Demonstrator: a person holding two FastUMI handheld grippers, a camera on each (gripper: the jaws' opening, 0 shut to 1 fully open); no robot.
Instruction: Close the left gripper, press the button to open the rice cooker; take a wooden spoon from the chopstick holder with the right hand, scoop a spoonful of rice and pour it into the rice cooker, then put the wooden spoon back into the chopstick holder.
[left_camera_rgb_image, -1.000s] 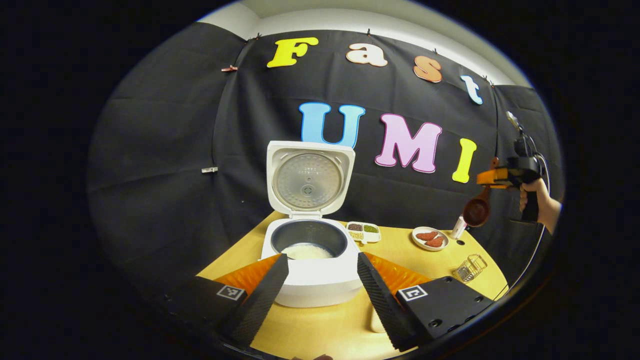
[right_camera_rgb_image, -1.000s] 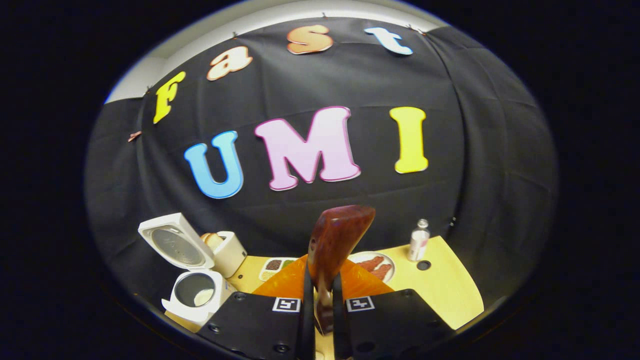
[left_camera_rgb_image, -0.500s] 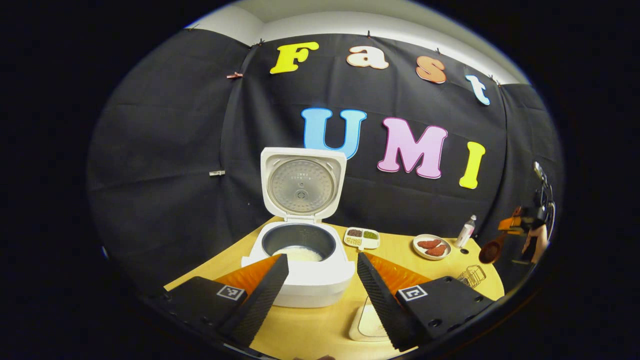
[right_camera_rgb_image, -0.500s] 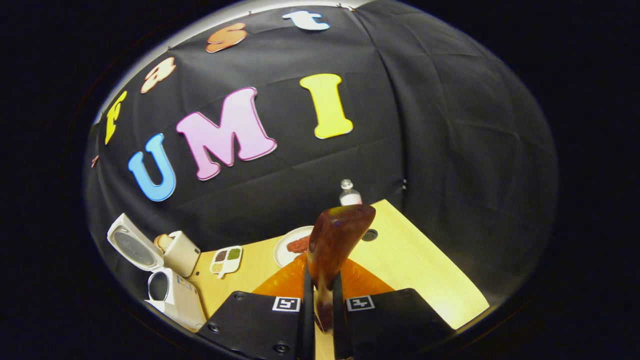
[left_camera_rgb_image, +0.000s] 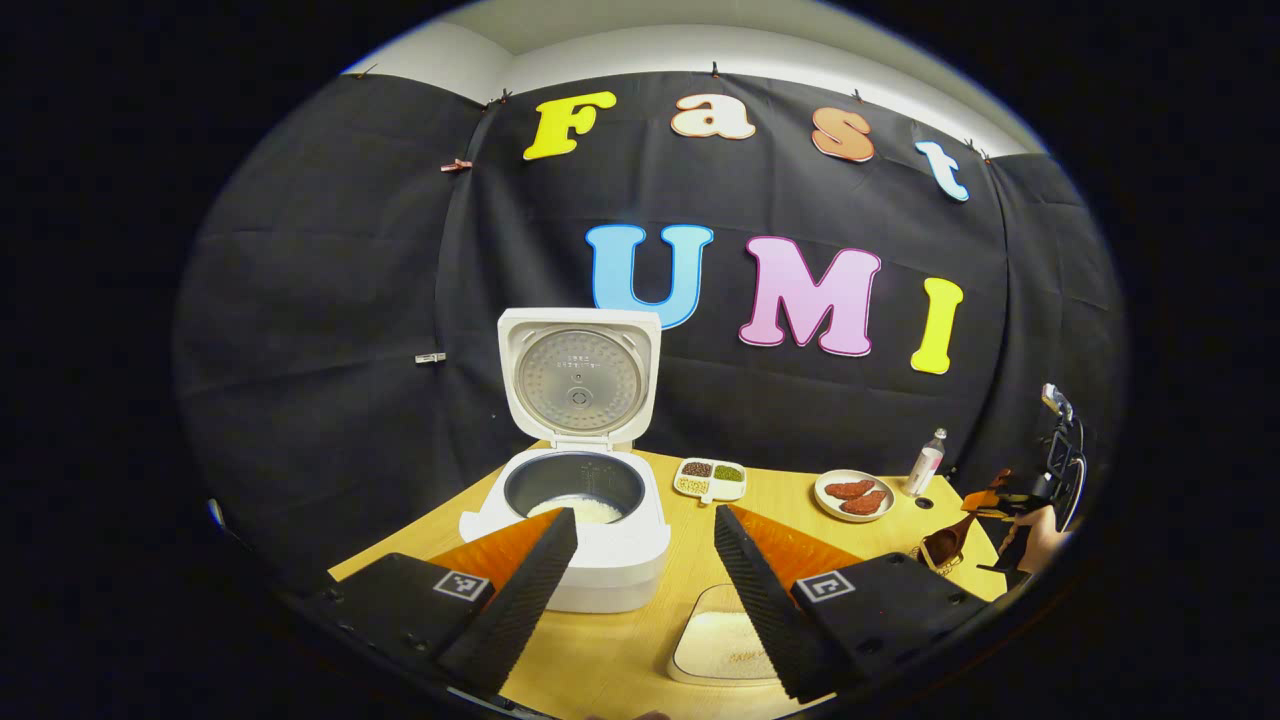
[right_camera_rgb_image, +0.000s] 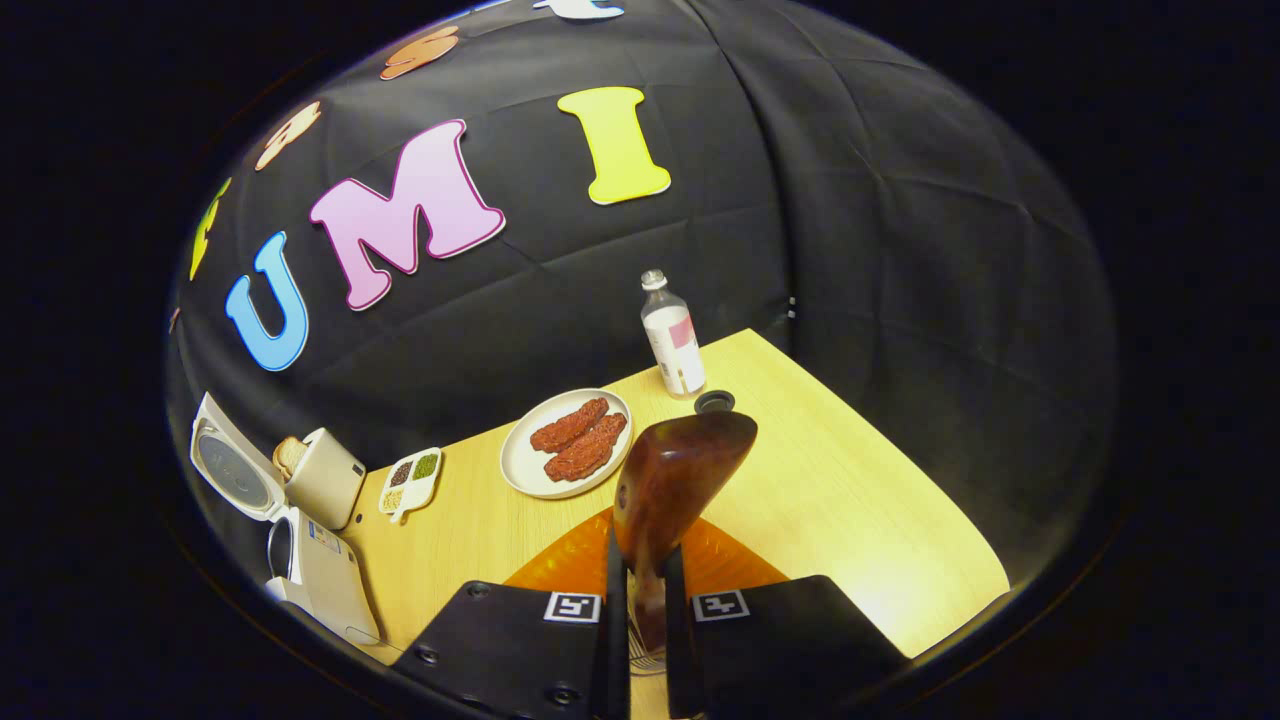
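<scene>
A: Left to right, then. How did things lie?

B: In the left gripper view the rice cooker (left_camera_rgb_image: 567, 520) stood open, lid up, white rice in the pot. The left gripper (left_camera_rgb_image: 637, 590) hung in front of it with its 2 fingers spread wide, holding nothing. A shallow dish of rice (left_camera_rgb_image: 722, 645) sat just beside the cooker, low between those fingers.

A: And the spoon?

B: Far right. The right gripper (left_camera_rgb_image: 1010, 505) held the wooden spoon (left_camera_rgb_image: 947, 543) low over the table (left_camera_rgb_image: 780, 515), bowl end pointing down and toward the centre. In the right gripper view the right gripper's (right_camera_rgb_image: 645, 640) fingers were pressed together on the spoon's (right_camera_rgb_image: 672, 490) handle, its long axis running straight out along them.

A: Where was the chopstick holder?

B: A bit of wire showed directly under the handle, between the fingers; I judged it the chopstick holder (right_camera_rgb_image: 640, 658), though too little was visible to be sure. So the spoon looked to be right over its slot.

A: Which hand was nearer?

B: The right, plainly; the left was well apart at the cooker. The spoon's axis was tilted, so I'd have tipped it upright before lowering.
</scene>
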